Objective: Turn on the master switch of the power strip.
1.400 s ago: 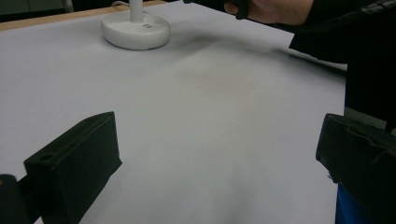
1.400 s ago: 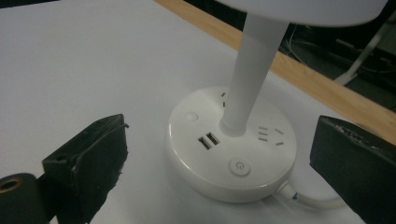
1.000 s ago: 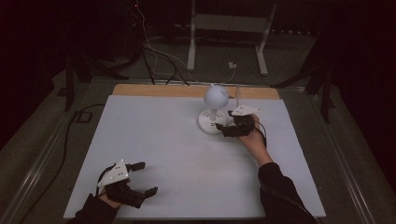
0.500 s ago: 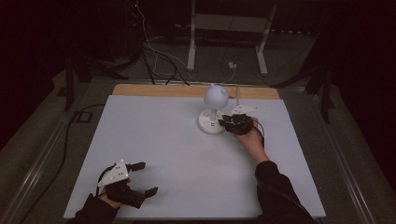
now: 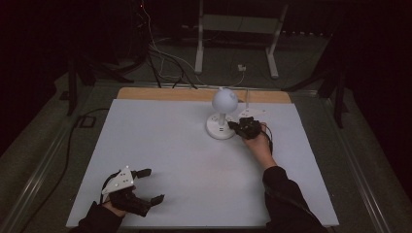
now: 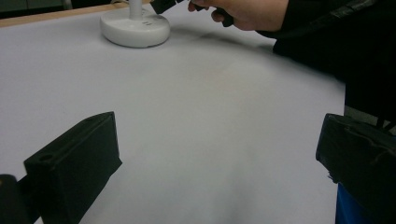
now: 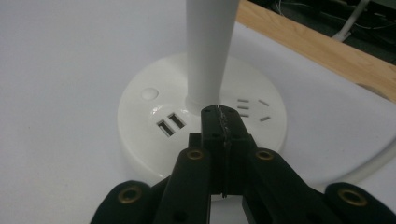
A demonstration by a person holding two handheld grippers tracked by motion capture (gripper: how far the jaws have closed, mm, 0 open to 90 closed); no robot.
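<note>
While the left claw rests wide open on the surface, the right claw sits closed, empty, over the lamp base.

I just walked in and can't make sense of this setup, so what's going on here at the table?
A person at a white table holds a two-jaw gripper in each hand. The right gripper, jaws pressed shut with nothing between them, is over the round base of a small white desk lamp, its tips right at the foot of the stem. The base has two USB ports and a round button. The left gripper rests open near the table's front left corner, away from the lamp.
</note>
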